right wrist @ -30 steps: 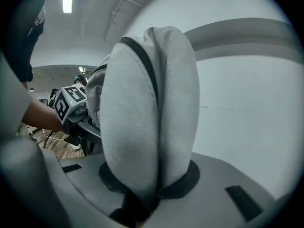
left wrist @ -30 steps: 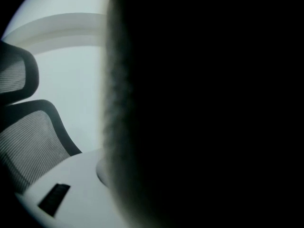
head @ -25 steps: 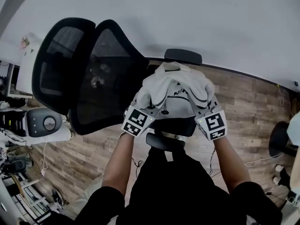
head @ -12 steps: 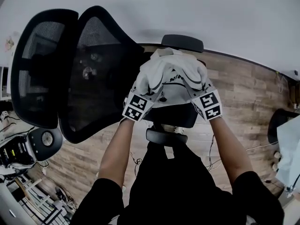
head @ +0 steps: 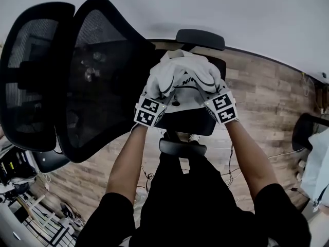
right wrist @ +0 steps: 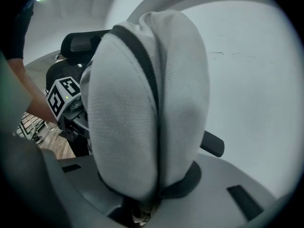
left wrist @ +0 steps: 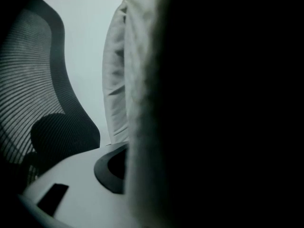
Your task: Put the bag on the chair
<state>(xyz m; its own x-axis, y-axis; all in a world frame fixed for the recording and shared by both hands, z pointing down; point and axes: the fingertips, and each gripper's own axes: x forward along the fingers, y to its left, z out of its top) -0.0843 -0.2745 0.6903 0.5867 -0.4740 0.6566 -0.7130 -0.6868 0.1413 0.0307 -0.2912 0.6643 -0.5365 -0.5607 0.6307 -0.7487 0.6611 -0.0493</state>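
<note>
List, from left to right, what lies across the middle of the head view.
Black mesh headrest → black mesh chair backrest → left gripper → white fabric bag → right gripper → brown wood-plank floor. Both grippers' jaws have just been opening further, with bag fabric between them.

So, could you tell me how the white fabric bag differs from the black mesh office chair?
The white fabric bag is pale, soft and bunched into folds; the black mesh office chair is dark with a rigid frame. The bag is small, fitting between the chair's two armrests; the chair fills much of the head view. Both have textile surfaces.
</note>
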